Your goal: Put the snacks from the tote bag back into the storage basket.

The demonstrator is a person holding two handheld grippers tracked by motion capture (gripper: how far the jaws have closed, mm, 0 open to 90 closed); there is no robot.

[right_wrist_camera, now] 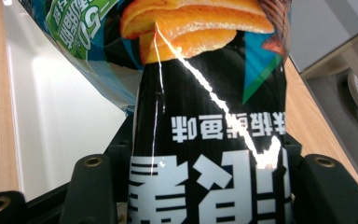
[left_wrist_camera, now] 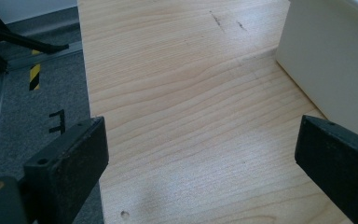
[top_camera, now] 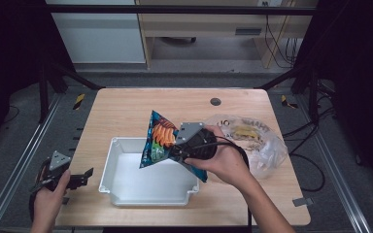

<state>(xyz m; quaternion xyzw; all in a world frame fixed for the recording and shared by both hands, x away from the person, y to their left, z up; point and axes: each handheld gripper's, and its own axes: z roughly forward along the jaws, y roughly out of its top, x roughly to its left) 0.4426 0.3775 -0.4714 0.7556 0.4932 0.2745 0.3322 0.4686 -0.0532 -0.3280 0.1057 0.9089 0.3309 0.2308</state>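
The right tongs (top_camera: 175, 145) are clamped on a snack bag (top_camera: 156, 141), their jaws pressing its dark, crinkled lower part from both sides in the right gripper view. The bag hangs tilted in the air above the right side of a white bin (top_camera: 148, 194), which sits on the wooden tabletop (top_camera: 126, 111). The left tongs (top_camera: 85, 175) stand wide open with nothing between them, at the tabletop's left edge just beside the bin's left wall. A clear plastic bag (top_camera: 264, 145) lies to the right of the bin.
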